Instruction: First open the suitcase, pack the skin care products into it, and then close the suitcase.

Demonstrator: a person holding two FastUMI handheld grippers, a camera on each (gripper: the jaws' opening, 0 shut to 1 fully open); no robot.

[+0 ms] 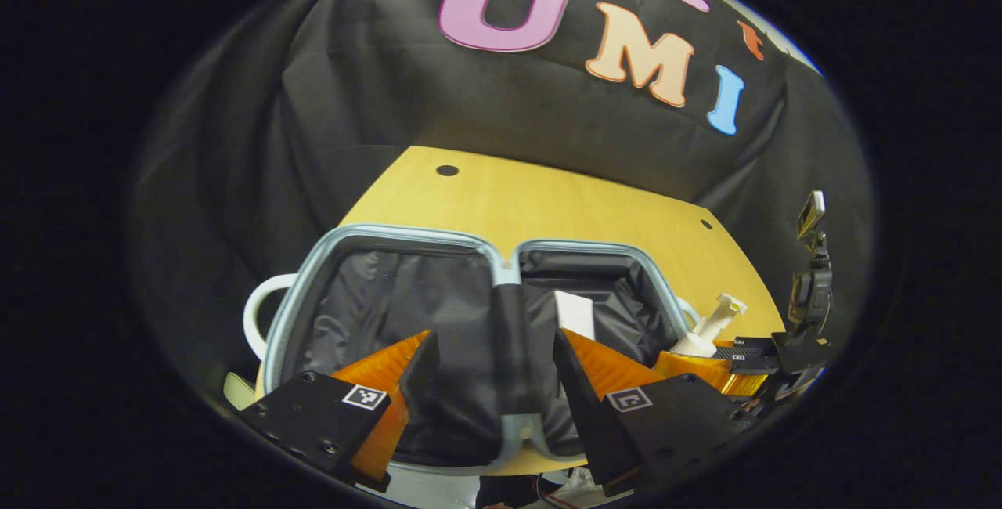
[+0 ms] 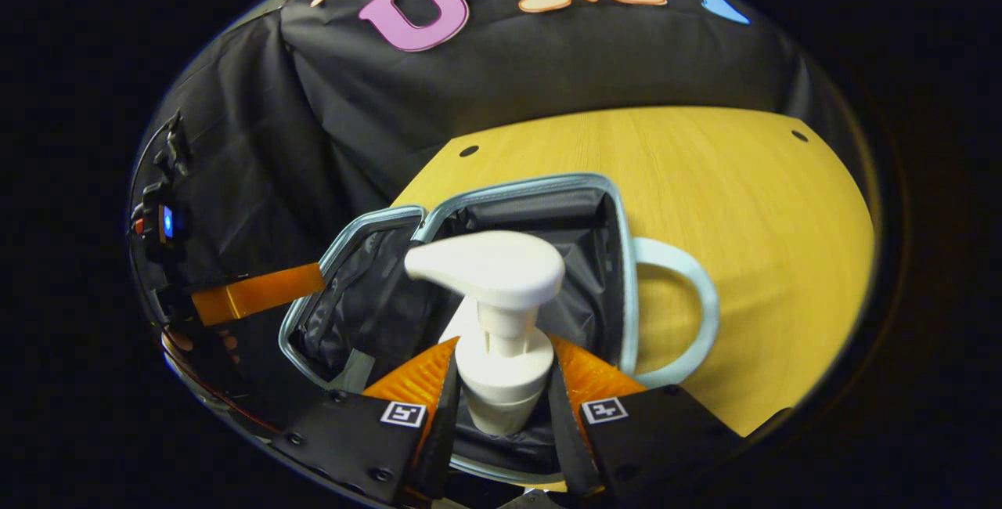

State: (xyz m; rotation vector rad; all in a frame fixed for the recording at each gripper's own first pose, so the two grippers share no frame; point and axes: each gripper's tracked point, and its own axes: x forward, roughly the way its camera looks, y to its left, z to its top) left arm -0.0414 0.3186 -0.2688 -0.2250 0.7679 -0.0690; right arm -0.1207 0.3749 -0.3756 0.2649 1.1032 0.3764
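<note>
Black cloth wall (image 1: 329,86), wooden table (image 2: 704,180)

Black finger mounts on left gripper (image 1: 495,372) and right gripper (image 2: 501,384) are studded with screws and marked with square tags.

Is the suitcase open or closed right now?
Open. The suitcase lies spread flat on the table, both dark-lined halves facing up, and a white box sits in one half.
</note>
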